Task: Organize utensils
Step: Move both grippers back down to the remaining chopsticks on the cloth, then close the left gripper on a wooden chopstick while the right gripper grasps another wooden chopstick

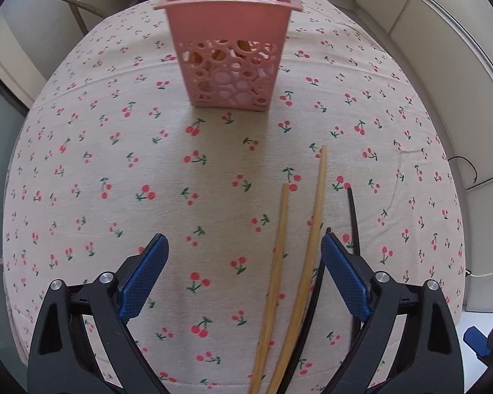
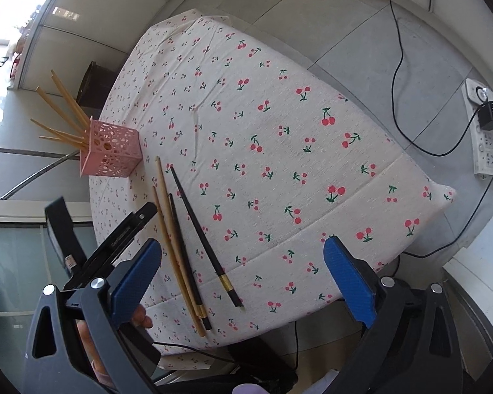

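wooden chopsticks [image 1: 300, 262] lay on the cherry tablecloth [image 1: 115, 164] between the spread left gripper [image 1: 243, 275] fingers, toward its right one | black chopsticks [image 2: 200, 229] beside, one possibly touching | best: centre on one wooden stick, close low | pink basket [image 1: 230, 49] ahead, open cloth between | right gripper [image 2: 243, 279] spread, empty, above near table edge

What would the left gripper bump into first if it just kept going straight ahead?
Probably the pink basket. The open left gripper points along the tablecloth toward it, with the loose wooden chopsticks lying below and slightly right of that line. Depth is uncertain.
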The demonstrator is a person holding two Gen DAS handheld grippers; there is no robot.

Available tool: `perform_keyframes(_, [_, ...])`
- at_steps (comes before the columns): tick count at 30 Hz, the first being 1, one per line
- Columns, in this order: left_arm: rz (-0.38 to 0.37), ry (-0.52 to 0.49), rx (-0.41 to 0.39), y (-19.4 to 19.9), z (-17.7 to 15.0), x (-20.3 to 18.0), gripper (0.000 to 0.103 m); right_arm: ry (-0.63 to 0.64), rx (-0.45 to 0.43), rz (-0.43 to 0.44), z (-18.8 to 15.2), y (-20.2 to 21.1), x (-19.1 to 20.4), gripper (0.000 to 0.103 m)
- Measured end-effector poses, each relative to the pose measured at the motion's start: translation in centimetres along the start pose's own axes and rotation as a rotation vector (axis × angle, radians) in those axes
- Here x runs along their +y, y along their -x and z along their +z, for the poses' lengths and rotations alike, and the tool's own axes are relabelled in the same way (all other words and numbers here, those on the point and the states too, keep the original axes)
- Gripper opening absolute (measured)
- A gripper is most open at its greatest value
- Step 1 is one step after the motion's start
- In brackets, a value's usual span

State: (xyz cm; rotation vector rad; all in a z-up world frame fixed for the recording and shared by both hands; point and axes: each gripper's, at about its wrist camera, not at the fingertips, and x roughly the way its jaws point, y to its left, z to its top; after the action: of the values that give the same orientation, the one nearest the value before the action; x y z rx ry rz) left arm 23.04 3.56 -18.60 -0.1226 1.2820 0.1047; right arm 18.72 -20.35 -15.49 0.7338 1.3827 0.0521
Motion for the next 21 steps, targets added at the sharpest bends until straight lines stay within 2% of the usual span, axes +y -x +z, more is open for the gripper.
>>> perform_keyframes(3, [0.010,0.001,-0.005,-0.4,0.5,-0.6,0.082,0.009,0.007,0.002,-0.1,-0.1,0.2,0.096])
perform_keyframes(7, [0.013,0.019,-0.021,-0.7,1.2,-0.6,0.068,0.004,0.011,0.004,-0.1,-0.1,0.0,0.096])
perform_keyframes(11, [0.001,0.027,0.009,-2.0,2.0,-0.6,0.053,0.002,0.018,0.006,0.0,-0.3,0.0,0.096])
perform_keyframes(15, [0.035,-0.018,-0.005,-2.4,2.1,-1.2,0.046,0.000,0.018,-0.002,-0.1,-0.5,0.1,0.096])
perform_keyframes(18, [0.041,-0.051,-0.012,-2.5,2.0,-2.2,0.028,0.001,0.016,-0.005,0.0,-0.7,0.3,0.096])
perform_keyframes(20, [0.046,-0.068,-0.011,-2.4,1.7,-2.5,0.005,0.007,0.016,-0.013,-0.1,-0.9,0.5,0.096])
perform_keyframes(21, [0.041,-0.074,-0.010,-2.4,1.6,-2.5,0.005,0.012,0.017,-0.018,-0.1,-1.0,0.6,0.096])
